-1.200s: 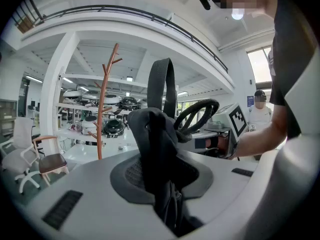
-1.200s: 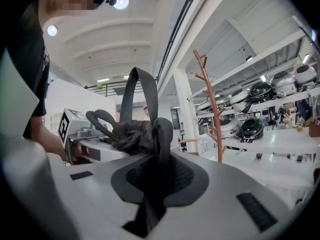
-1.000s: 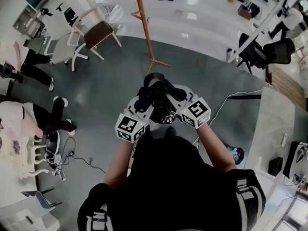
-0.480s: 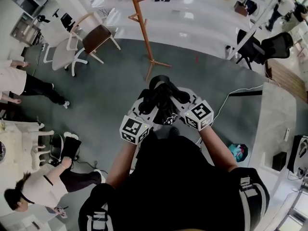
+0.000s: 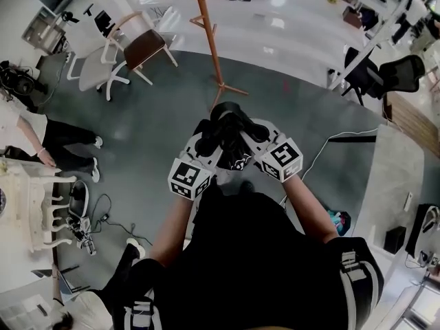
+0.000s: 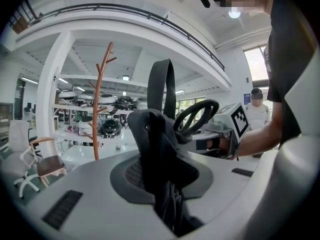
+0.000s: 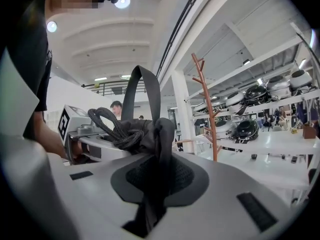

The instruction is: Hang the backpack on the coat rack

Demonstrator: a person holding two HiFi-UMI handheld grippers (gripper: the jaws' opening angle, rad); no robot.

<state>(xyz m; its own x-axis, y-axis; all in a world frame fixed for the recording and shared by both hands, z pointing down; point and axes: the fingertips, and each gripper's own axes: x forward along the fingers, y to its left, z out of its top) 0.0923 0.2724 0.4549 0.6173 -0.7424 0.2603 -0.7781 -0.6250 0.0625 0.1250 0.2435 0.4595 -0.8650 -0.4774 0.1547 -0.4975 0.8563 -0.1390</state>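
— Grey hall floor [image 5: 144, 126] below. What now?

— Black fabric backpack [image 5: 228, 130] is pinched by left gripper [image 5: 205, 147] and right gripper [image 5: 251, 140], jaws narrow on it. Hold its loop high toward the orange wooden coat rack [image 5: 210, 43], well ahead.

The person wears a black short-sleeved top [image 5: 240, 253] with white-striped black bands [image 5: 354, 280] at both sides. The left gripper [image 5: 205, 141] and the right gripper [image 5: 253, 135] each have a pale grey moulded shell and a dark grey mesh-textured pad [image 6: 132, 174] in a rounded recess behind the jaws. Small black slots [image 6: 62, 209] lie further back, and a white cube [image 5: 187, 179] with black square markers sits at the rear
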